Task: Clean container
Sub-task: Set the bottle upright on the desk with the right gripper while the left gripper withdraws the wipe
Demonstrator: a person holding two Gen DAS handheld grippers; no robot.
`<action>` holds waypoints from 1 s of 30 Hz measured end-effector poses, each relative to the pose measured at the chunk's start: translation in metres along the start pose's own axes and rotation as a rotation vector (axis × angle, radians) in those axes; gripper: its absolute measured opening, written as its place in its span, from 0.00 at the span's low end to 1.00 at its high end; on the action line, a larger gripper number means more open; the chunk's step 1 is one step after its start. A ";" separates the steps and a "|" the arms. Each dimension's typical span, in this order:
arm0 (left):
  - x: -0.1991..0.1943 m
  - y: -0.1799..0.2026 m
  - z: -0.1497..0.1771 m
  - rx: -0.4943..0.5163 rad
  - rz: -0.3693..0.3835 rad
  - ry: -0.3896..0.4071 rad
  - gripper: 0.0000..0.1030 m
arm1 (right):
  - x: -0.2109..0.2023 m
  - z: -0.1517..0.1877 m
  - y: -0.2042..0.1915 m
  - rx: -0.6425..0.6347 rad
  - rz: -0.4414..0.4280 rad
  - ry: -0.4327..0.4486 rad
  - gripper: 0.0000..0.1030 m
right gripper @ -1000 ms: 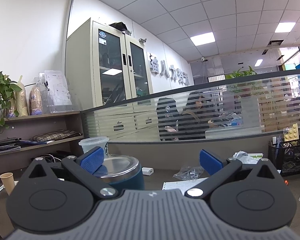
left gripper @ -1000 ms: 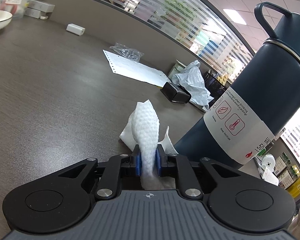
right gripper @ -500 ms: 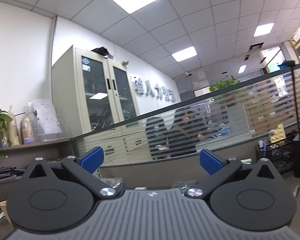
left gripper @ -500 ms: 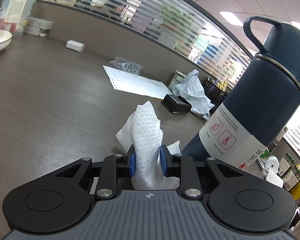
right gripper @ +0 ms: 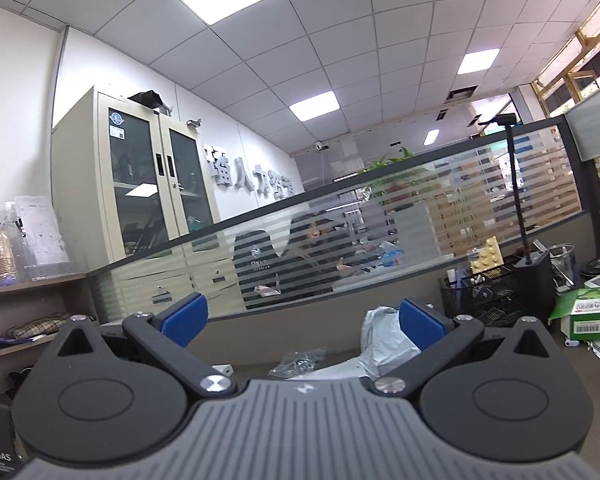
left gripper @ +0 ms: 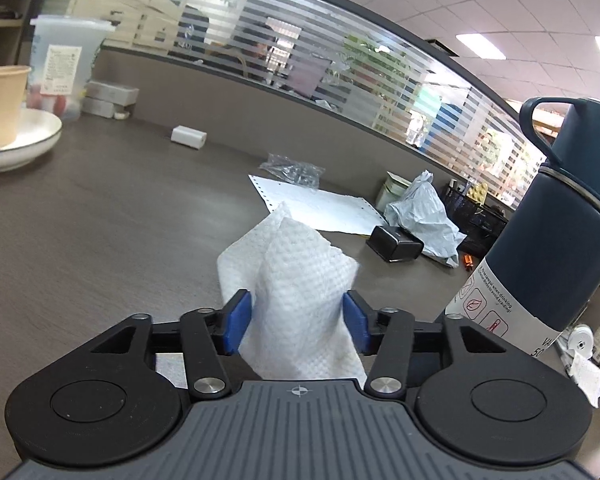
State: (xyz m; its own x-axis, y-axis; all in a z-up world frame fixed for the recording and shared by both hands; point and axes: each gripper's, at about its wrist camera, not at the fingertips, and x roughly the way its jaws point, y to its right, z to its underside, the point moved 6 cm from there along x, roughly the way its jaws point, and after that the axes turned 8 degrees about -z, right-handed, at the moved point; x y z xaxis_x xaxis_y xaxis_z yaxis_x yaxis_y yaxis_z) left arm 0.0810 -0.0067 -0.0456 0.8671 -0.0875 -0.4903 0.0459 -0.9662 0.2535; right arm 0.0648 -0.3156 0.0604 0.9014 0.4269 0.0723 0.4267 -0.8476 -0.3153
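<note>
A dark blue insulated bottle (left gripper: 556, 248) with a handled lid and a white label stands upright on the dark table at the right of the left wrist view. A crumpled white paper towel (left gripper: 300, 280) stands between the blue pads of my left gripper (left gripper: 297, 322). Its jaws are opening, and the towel has puffed out to fill the gap, loose rather than squeezed. The bottle is apart from this gripper, to its right. My right gripper (right gripper: 302, 320) is open wide and points level at the glass partition with nothing between its fingers. The bottle is not in the right wrist view.
A white bowl (left gripper: 24, 148) holding a paper cup (left gripper: 2, 108) sits far left, with a plastic cup (left gripper: 66, 68) behind it. Ahead lie a perforated paper sheet (left gripper: 320, 208), a small black box (left gripper: 396, 244), a grey plastic bag (left gripper: 424, 216) and a small white box (left gripper: 188, 138).
My left jaws have spread from a tight pinch on the towel, which has fluffed out. The right gripper has swung aside, and the bottle's lid has left its view.
</note>
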 end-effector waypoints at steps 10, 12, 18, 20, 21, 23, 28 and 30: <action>-0.017 0.002 -0.010 0.125 -0.009 0.066 0.85 | -0.006 0.009 0.009 -0.002 0.031 -0.014 1.00; -0.018 -0.004 -0.012 0.068 0.038 0.058 0.85 | -0.007 0.010 0.011 0.002 0.032 -0.013 1.00; -0.026 -0.018 -0.018 -0.064 0.134 0.083 1.00 | -0.006 0.010 0.013 0.005 0.033 -0.014 1.00; -0.032 -0.021 -0.022 -0.090 0.175 0.109 1.00 | -0.006 0.010 0.014 0.007 0.035 -0.015 1.00; -0.034 -0.022 -0.024 -0.104 0.196 0.118 1.00 | -0.007 0.010 0.015 0.008 0.036 -0.015 1.00; -0.037 -0.025 -0.027 -0.120 0.182 0.122 1.00 | -0.006 0.010 0.015 0.009 0.037 -0.017 1.00; -0.041 -0.021 -0.032 0.011 -0.007 0.158 1.00 | -0.005 0.011 0.015 0.006 0.040 -0.025 1.00; -0.042 -0.014 -0.030 0.067 -0.068 0.156 1.00 | -0.005 0.012 0.016 0.004 0.044 -0.030 1.00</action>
State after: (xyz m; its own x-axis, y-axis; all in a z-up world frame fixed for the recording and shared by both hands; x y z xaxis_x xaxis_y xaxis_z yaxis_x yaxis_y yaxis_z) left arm 0.0594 0.0177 -0.0034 0.9297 0.0124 -0.3680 0.0786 -0.9831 0.1656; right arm 0.0660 -0.3273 0.0437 0.9168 0.3983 0.0296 0.3860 -0.8647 -0.3214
